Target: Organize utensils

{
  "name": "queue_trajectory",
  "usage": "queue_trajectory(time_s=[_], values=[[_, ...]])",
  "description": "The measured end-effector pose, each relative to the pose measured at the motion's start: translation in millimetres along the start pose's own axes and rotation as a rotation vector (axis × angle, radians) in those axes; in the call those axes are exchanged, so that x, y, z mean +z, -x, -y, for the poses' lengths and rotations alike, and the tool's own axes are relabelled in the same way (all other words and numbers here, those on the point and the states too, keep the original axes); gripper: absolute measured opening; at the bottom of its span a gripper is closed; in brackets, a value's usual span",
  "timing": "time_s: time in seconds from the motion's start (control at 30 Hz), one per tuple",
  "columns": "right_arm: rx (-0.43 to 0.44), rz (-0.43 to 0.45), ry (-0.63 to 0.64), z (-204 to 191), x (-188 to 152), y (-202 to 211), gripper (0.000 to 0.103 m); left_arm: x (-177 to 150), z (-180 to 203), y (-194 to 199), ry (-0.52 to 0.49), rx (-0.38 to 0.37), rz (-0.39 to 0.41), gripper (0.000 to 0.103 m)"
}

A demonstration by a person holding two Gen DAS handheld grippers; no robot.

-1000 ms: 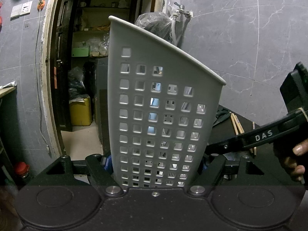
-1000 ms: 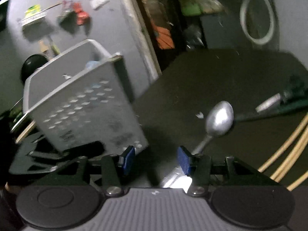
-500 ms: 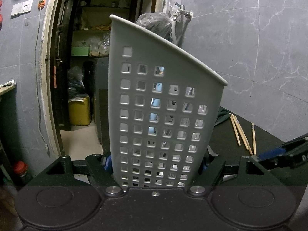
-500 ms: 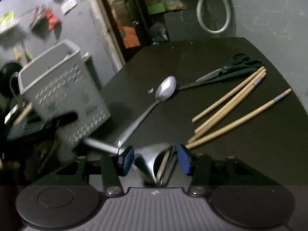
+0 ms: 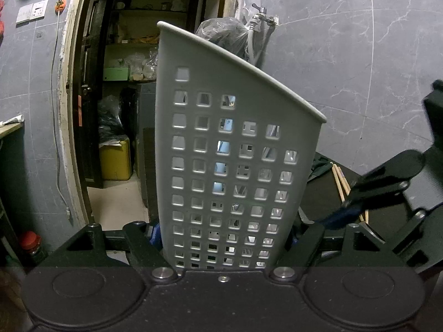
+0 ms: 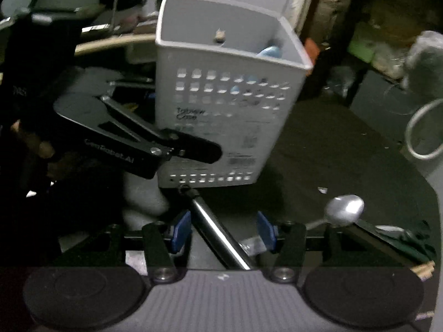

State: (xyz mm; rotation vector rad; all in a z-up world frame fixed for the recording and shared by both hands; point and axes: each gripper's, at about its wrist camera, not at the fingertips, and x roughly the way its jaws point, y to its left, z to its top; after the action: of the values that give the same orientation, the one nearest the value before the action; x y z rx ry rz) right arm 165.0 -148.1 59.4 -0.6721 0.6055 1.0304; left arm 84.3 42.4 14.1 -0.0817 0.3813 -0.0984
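Right wrist view: right gripper [image 6: 223, 231] just closing, jaws around metal handle [image 6: 218, 235], not pinching; slick, stiff, so grip mid-shaft. Left gripper [image 5: 223, 233] clamps caddy [image 5: 235, 149].

Pale grey caddy [image 5: 238, 166] with a square-hole grid, silver spoon [image 6: 344, 209], black table [image 6: 346, 152].

Left wrist cam sits hard up against the grey perforated caddy [image 5: 238, 166], looking roughly level at one holed wall; doorway shows left of the caddy, tiled wall to its right. Right wrist cam is further back from the caddy [image 6: 221, 110], angled down at the dark tabletop [image 6: 346, 149], seeing into its open top. Both views share the caddy and the tabletop beside it.
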Motion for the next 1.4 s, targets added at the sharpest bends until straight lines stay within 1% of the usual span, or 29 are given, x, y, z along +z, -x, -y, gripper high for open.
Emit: queue_trajectory(time_s=[0.03,0.07,0.23,0.33,0.47,0.57,0.6,0.63,0.67,0.7,0.73,0.77,0.87,0.9,0.93,1.0,1.07,1.17,1.23,1.3,1.4], values=[[0.017,-0.014,-0.003,0.1,0.5,-3.2,0.037,0.0,-0.2,0.3,0.001,0.0,0.001,0.078],[0.025,-0.009,-0.014,-2.0,0.7,-3.8,0.032,-0.2,-1.0,0.3,0.003,-0.003,0.0,0.078],[-0.017,-0.026,-0.075,-3.5,-6.9,2.5,0.022,-0.7,-2.2,0.3,0.004,-0.007,-0.001,0.078],[-0.063,-0.044,-0.131,-0.7,-14.7,8.8,0.021,-0.1,-3.4,-0.7,0.007,-0.008,-0.002,0.078],[-0.083,-0.053,-0.184,12.5,-24.3,17.9,0.021,-0.4,-3.5,-0.8,0.006,-0.008,-0.003,0.078],[-0.067,-0.04,-0.234,22.6,-28.7,20.0,0.028,0.1,-2.2,-0.7,0.002,-0.004,-0.003,0.078],[-0.062,-0.034,-0.252,24.8,-27.7,18.2,0.034,0.0,-1.7,-0.6,0.001,-0.003,-0.004,0.078],[-0.054,-0.03,-0.266,27.0,-27.5,17.2,0.037,0.2,-1.0,-0.9,0.0,-0.002,-0.005,0.078],[-0.04,-0.024,-0.278,29.4,-27.0,15.0,0.037,0.6,-0.5,-1.1,-0.001,-0.001,-0.005,0.078],[-0.031,-0.016,-0.284,31.8,-26.8,13.0,0.037,0.9,-0.2,-1.2,-0.001,-0.001,-0.006,0.078],[-0.033,-0.009,-0.281,31.5,-25.5,9.8,0.03,1.4,0.3,-1.6,-0.001,-0.001,-0.006,0.078],[-0.032,0.002,-0.279,31.1,-25.8,9.3,0.02,1.3,0.2,-1.5,-0.001,-0.001,-0.006,0.078],[-0.035,0.019,-0.316,33.2,-28.0,10.1,0.019,1.5,0.8,-2.0,-0.001,0.0,-0.006,0.078],[-0.053,0.016,-0.323,33.4,-28.6,11.4,0.019,1.5,0.9,-2.1,-0.001,0.0,-0.006,0.078],[-0.081,0.031,-0.324,33.9,-29.0,16.1,0.019,1.6,0.7,-2.1,-0.001,-0.001,-0.006,0.078],[-0.106,0.088,-0.346,38.1,-29.0,29.6,0.019,1.5,0.9,-2.1,-0.001,-0.001,-0.006,0.078],[-0.14,0.178,-0.386,42.8,-28.7,50.5,0.02,1.7,0.9,-2.4,-0.001,0.0,-0.006,0.078],[-0.206,0.334,-0.412,43.4,-29.0,82.2,0.02,1.7,0.9,-2.3,-0.001,0.0,-0.006,0.078],[-0.233,0.424,-0.429,42.3,-30.5,98.1,0.02,1.7,0.9,-2.4,-0.001,0.0,-0.006,0.078],[-0.26,0.509,-0.435,38.0,-34.8,107.8,0.02,1.7,0.9,-2.4,-0.001,0.0,-0.006,0.078],[-0.291,0.586,-0.436,32.9,-42.3,110.4,0.02,1.7,1.0,-2.4,-0.001,0.0,-0.006,0.078]])
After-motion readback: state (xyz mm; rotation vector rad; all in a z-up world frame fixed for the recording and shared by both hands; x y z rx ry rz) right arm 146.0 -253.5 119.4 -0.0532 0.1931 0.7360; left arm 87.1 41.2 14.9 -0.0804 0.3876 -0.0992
